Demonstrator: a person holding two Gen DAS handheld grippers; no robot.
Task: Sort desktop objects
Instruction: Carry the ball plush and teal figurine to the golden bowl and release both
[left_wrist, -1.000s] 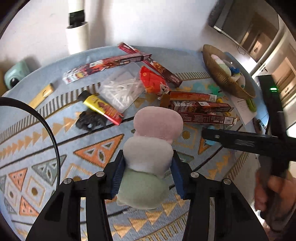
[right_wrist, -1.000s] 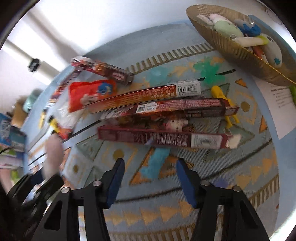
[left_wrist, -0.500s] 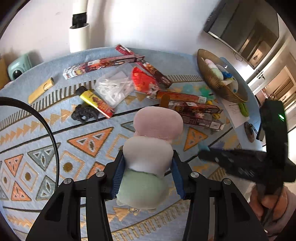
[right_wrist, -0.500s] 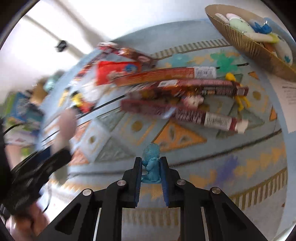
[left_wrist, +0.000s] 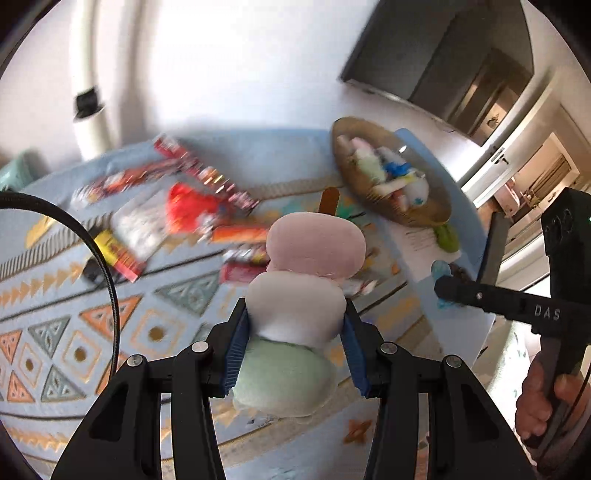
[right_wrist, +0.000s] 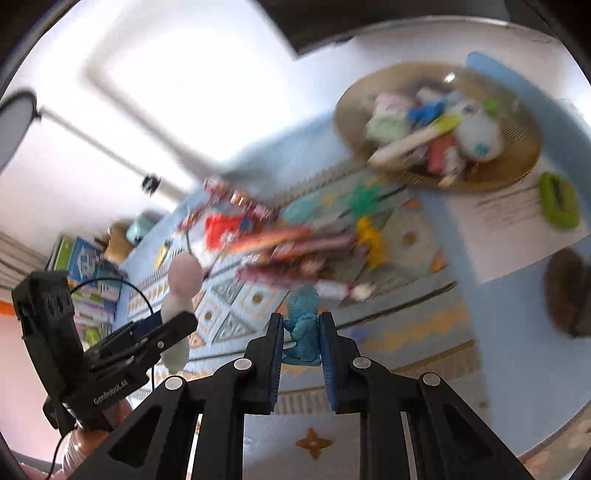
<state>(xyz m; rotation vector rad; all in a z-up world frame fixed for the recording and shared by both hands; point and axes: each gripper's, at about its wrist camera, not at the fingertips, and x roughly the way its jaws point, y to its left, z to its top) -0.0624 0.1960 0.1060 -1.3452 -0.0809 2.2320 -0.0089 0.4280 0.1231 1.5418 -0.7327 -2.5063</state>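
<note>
Sorting partly done: the left gripper (left_wrist: 293, 347) is pinching a plush toy (left_wrist: 301, 295) and the right gripper (right_wrist: 302, 343) a blue figurine (right_wrist: 303, 325) above the table, while the basket (right_wrist: 517, 162) is already holding toys and blurred, seemingly boxed items (right_wrist: 291, 243) are waiting.

A home; patterned tablecloth (left_wrist: 74, 332), toy-filled basket (right_wrist: 517, 162), doorway (left_wrist: 535, 177) beyond.

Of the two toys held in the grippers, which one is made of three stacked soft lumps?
The pastel plush toy in the left gripper: pink, white and green lumps stacked. The right gripper holds a small blue figurine instead.
</note>
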